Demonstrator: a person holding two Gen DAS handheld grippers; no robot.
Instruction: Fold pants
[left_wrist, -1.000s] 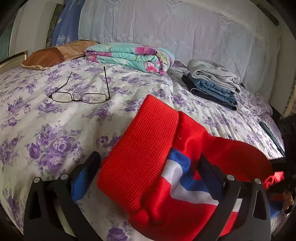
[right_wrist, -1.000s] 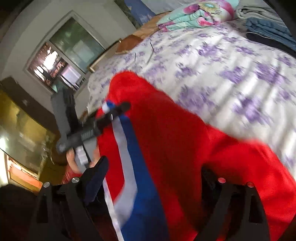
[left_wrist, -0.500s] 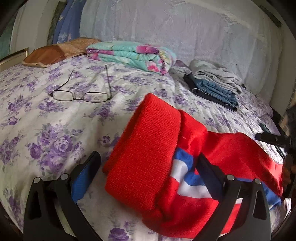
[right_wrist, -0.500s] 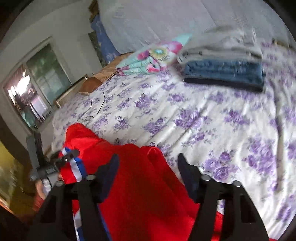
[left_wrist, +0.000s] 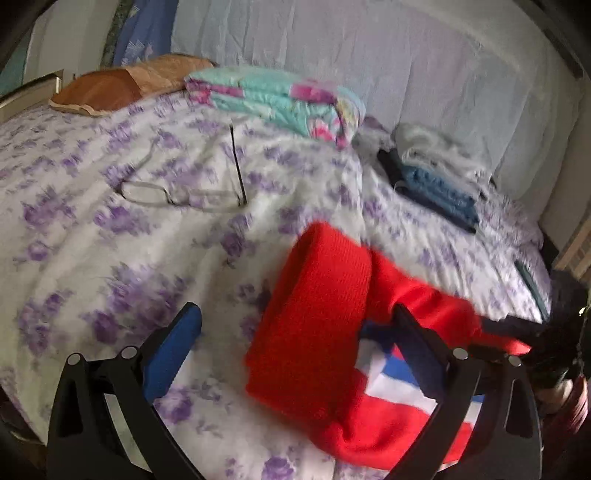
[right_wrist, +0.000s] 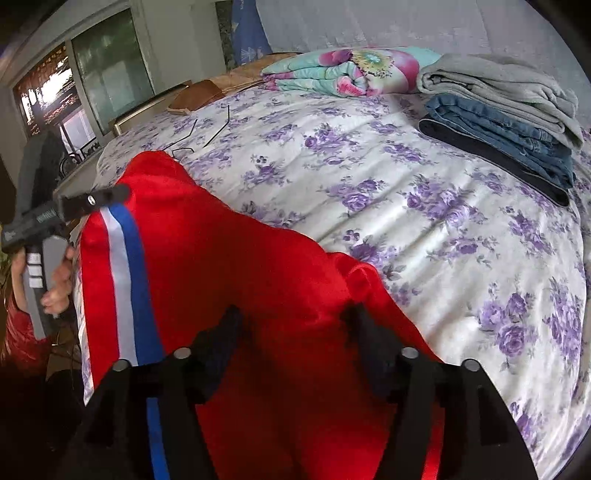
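Red pants (left_wrist: 317, 314) with a ribbed waistband and a blue and white side stripe (right_wrist: 125, 266) lie bunched on the flowered bedsheet (right_wrist: 424, 221). My left gripper (left_wrist: 295, 325) is open wide. Its blue-padded left finger (left_wrist: 177, 339) stands clear of the cloth, and its right finger (left_wrist: 413, 336) lies over the stripe. In the right wrist view a hand holds the left gripper (right_wrist: 110, 194) at the pants' left edge. My right gripper (right_wrist: 291, 319) hangs low over the red cloth, jaws opening, with a fold of the cloth bulging between them.
A pair of glasses (left_wrist: 184, 195) lies on the sheet beyond the pants. A folded floral quilt (left_wrist: 277, 99) and a brown pillow (left_wrist: 122, 83) sit at the head of the bed. A stack of folded clothes (right_wrist: 509, 110) rests at the far right. A window (right_wrist: 92, 74) stands to the left.
The right gripper's view swung up toward the far bed and came back down over the red cloth; its jaws stand narrower than a second ago. The pants have slid right in the left view.
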